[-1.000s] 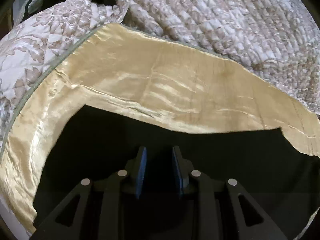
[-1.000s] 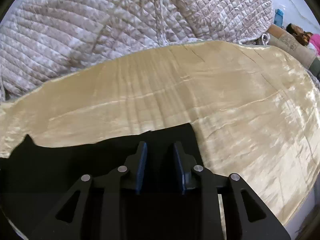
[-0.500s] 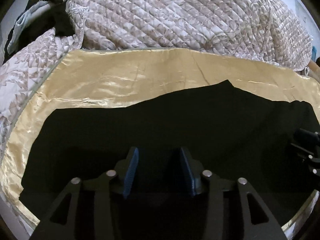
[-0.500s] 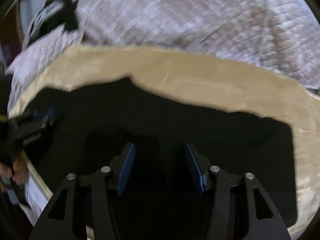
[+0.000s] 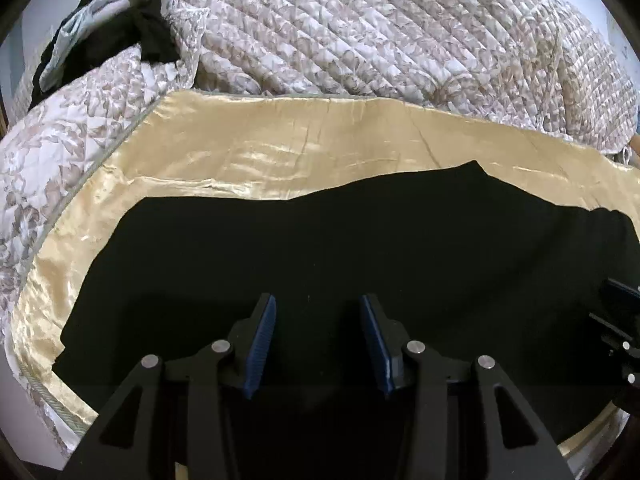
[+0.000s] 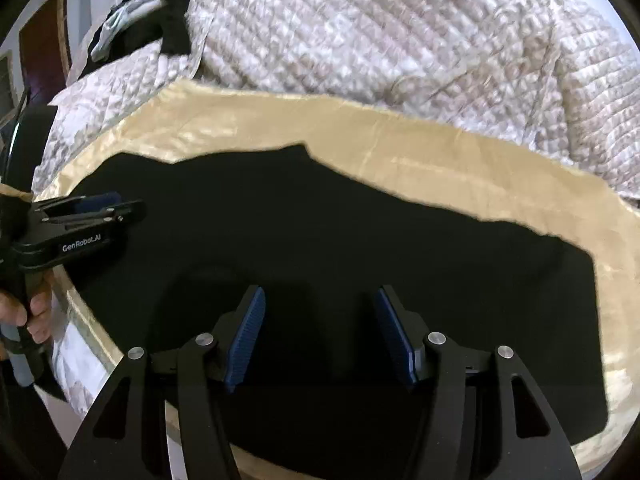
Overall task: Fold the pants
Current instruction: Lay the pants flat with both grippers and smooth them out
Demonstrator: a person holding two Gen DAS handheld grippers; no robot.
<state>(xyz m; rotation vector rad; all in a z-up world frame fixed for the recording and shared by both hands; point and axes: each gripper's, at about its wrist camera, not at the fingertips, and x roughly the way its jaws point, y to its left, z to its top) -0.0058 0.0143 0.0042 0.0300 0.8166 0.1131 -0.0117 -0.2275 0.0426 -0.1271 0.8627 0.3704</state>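
Black pants point(image 5: 320, 248) lie flat on a gold satin sheet point(image 5: 248, 152); they also fill the middle of the right wrist view point(image 6: 320, 232). My left gripper point(image 5: 318, 338) is open and empty just above the near part of the pants; it shows from the side at the left of the right wrist view point(image 6: 92, 208). My right gripper point(image 6: 320, 332) is open and empty above the pants, and part of it shows at the right edge of the left wrist view point(image 5: 618, 320).
A crumpled quilted floral blanket point(image 5: 380, 28) lies behind the sheet point(image 6: 400, 148). A patterned pillow point(image 5: 60, 132) is at the left. Dark and pale clothes point(image 5: 120, 24) are piled at the far left corner. The bed's near edge point(image 6: 88, 344) is just below the pants.
Both grippers have opened wider and pulled back and up from the pants. The pants now lie released and spread on the sheet. The right wrist view has swung to the left.
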